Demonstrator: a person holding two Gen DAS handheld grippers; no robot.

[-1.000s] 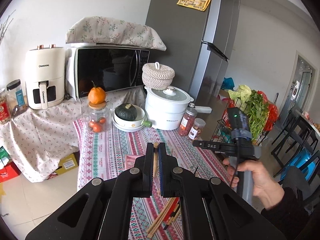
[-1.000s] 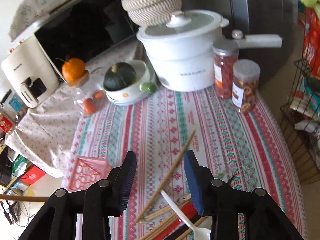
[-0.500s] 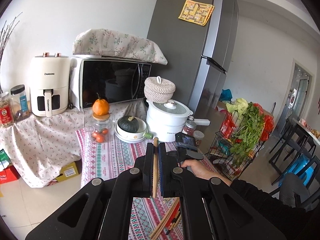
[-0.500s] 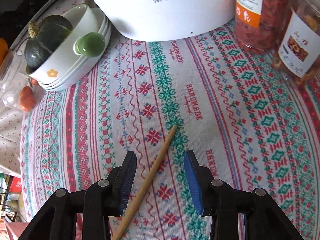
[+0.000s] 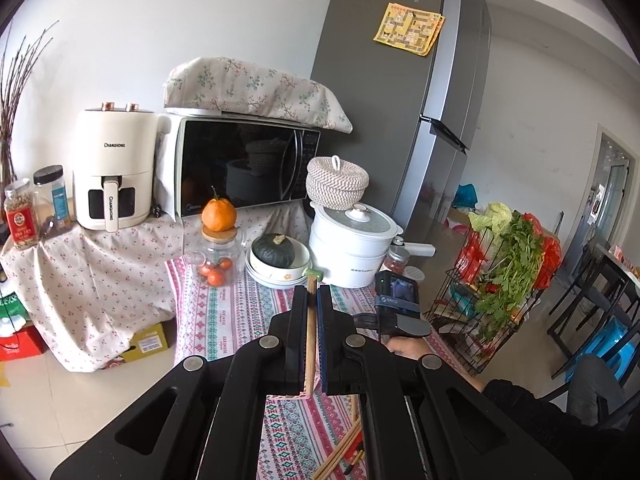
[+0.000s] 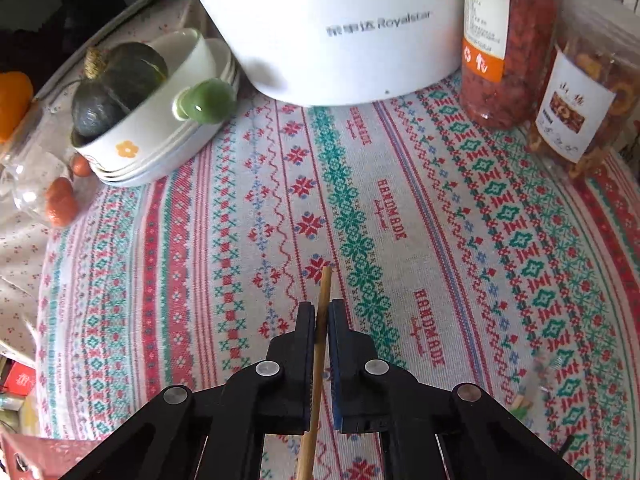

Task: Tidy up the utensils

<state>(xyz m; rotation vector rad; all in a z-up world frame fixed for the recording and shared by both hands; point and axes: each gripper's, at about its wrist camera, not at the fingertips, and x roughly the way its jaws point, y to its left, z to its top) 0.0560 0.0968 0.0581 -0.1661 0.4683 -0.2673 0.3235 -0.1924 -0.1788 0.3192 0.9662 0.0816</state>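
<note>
My left gripper (image 5: pixel 312 292) is shut on a wooden chopstick (image 5: pixel 309 332) and holds it up above the patterned tablecloth (image 5: pixel 240 320). My right gripper (image 6: pixel 321 309) is shut on another wooden chopstick (image 6: pixel 322 300), low over the tablecloth (image 6: pixel 400 220); its tip pokes out past the fingers. In the left wrist view the right gripper's camera unit (image 5: pixel 396 300) and the hand holding it show just right of my left fingers. More chopsticks (image 5: pixel 340 452) lie on the cloth below.
A white pot (image 6: pixel 340 20), stacked bowls with a green squash (image 6: pixel 120 80), two snack jars (image 6: pixel 508 40) and a glass jar of small oranges (image 5: pixel 216 264) stand at the table's far side. A microwave (image 5: pixel 240 168), an air fryer (image 5: pixel 114 172) and a fridge (image 5: pixel 400 120) are behind. A wire vegetable rack (image 5: pixel 500 280) is on the right.
My right gripper has closed on the chopstick that lay between its open fingers. My left gripper has risen a little, still holding its chopstick.
</note>
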